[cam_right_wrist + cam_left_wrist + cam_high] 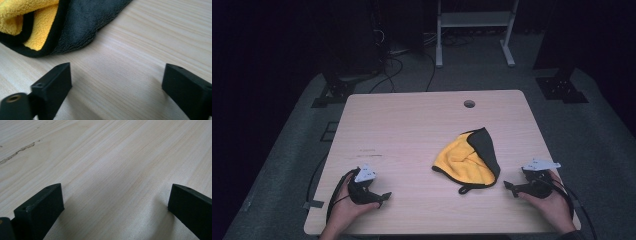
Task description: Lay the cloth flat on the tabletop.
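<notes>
Resting low on the table [412, 125], both grippers are seen with jaws spread and empty. The cloth [468, 159], crumpled, lies at ten o'clock of the right gripper [511, 187], near it; the left gripper [384, 196] sits well apart. Approach stage is judged; next, a cloth edge must be pinched.

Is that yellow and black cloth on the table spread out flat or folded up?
Loosely folded and crumpled, not flat: the cloth has its black side turned over the yellow layers, and black-trimmed edges overlap.
</notes>
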A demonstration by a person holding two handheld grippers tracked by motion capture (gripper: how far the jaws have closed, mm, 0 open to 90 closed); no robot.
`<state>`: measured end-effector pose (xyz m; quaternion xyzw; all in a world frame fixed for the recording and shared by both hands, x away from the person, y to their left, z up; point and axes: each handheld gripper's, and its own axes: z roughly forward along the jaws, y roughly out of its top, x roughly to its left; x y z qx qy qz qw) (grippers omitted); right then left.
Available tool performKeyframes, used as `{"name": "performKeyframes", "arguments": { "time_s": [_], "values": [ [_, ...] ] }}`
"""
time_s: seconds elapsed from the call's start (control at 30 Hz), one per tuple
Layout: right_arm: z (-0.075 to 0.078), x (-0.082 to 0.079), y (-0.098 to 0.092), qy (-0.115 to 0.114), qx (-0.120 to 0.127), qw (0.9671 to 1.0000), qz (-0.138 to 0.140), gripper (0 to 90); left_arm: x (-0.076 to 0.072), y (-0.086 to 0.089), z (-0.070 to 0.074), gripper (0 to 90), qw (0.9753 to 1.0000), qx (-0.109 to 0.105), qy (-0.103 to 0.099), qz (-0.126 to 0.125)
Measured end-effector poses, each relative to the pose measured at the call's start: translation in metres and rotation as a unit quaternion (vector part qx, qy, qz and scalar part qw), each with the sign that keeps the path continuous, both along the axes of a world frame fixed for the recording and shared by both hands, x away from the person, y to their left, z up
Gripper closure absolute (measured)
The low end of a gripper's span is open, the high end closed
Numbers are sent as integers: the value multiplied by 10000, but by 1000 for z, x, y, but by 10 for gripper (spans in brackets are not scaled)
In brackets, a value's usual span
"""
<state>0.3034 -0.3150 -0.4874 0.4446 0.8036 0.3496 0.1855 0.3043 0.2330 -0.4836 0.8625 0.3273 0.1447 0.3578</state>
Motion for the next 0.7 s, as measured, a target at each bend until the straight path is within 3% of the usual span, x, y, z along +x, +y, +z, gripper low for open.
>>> {"name": "performKeyframes", "arguments": {
  "time_s": [0.2,0.23,0.37,0.43,0.7],
  "values": [
    [2,-2,-4,-32,23,9999,-113,198,0,0,0,0,10000,-6,-3,22],
    [4,-2,-5,-2,24,9999,-122,252,0,0,0,0,10000,-14,-2,33],
    [7,-3,-8,15,54,9999,-141,292,0,0,0,0,10000,-18,-2,54],
    [14,-2,-7,-96,160,9997,-134,327,0,0,0,0,10000,-18,-2,54],
    [31,1,10,-377,403,9980,297,374,0,0,0,0,10000,-19,-1,56]
  ]
}}
